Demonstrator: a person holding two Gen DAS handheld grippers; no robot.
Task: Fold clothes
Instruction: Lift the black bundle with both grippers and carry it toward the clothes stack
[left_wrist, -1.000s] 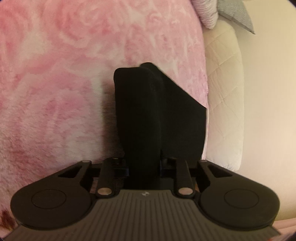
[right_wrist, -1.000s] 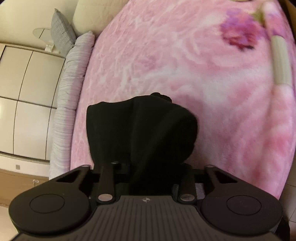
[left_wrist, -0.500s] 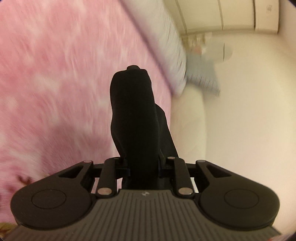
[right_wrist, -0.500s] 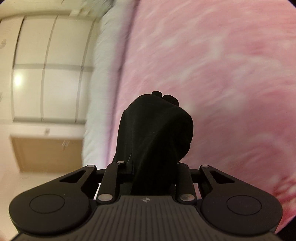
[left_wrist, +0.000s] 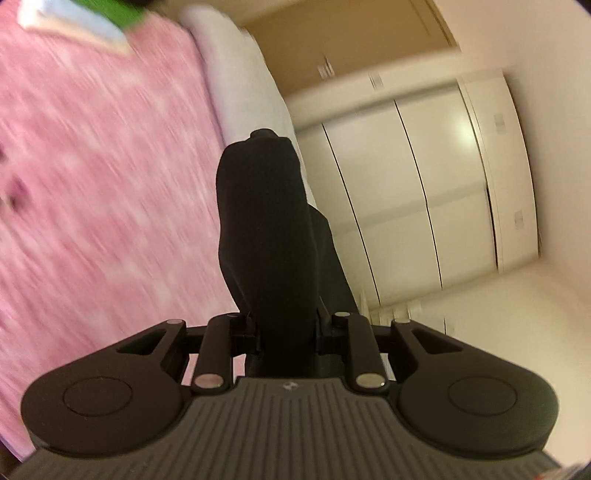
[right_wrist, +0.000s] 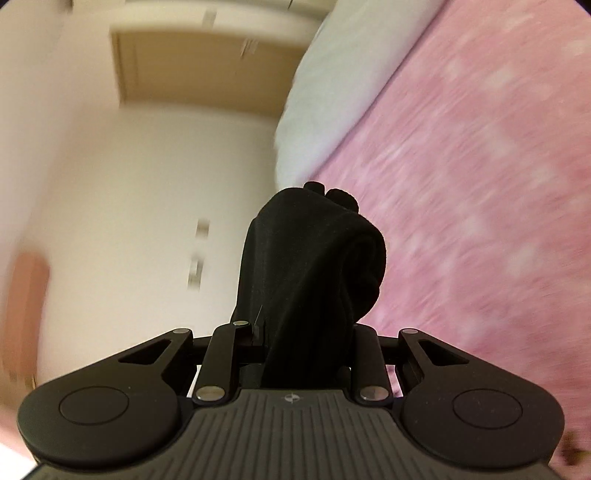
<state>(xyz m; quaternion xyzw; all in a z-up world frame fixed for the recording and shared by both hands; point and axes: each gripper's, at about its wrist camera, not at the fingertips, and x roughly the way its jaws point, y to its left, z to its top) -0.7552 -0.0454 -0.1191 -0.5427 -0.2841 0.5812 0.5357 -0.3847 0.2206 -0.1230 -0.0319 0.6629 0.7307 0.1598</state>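
Carrying the black soft fabric garment (left_wrist: 266, 236) clear of the pink fluffy bed blanket (left_wrist: 92, 192), we should keep both grips level and matched, so the cloth hangs straight and lands flat without bunching when we lay it down for the fold. Our left gripper (left_wrist: 271, 138) has its jaws drawn nearly together, pinching a thick wad of the dark cloth that drapes over the fingers and hides them. Our right gripper (right_wrist: 330, 192) is likewise pressed onto a rolled bunch of the same garment (right_wrist: 314, 266), only its fingertips peeking past the fabric. The garment hangs in the air beside the bed's pale edge (right_wrist: 325, 85).
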